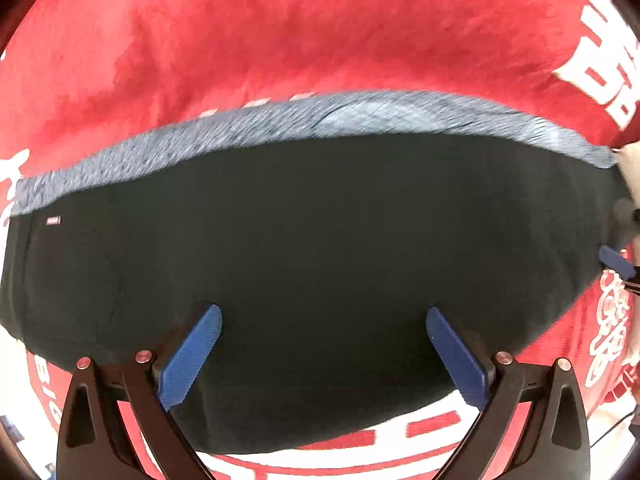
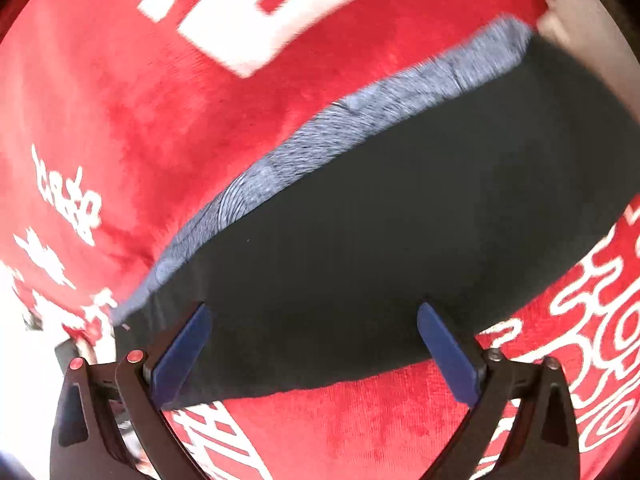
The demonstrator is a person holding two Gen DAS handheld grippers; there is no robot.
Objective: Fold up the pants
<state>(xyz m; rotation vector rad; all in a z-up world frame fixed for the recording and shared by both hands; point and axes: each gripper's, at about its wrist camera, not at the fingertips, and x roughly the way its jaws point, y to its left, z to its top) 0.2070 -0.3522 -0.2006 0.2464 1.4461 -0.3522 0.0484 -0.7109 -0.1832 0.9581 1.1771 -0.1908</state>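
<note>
Dark folded pants (image 1: 320, 248) lie flat on a red plush blanket (image 1: 280, 40), with a blue-grey fuzzy band (image 1: 360, 116) along their far edge. My left gripper (image 1: 324, 316) is open over the near part of the pants, holding nothing. The pants (image 2: 400, 240) also show in the right wrist view, lying diagonally with the fuzzy band (image 2: 320, 148) on their far side. My right gripper (image 2: 314, 316) is open above their near edge, empty. A blue pad of the right gripper (image 1: 616, 262) shows at the right edge of the left wrist view.
The red blanket (image 2: 140, 140) has white lettering and patterns (image 2: 600, 340) and covers the whole surface around the pants. A pale object (image 1: 632, 168) sits at the pants' far right corner.
</note>
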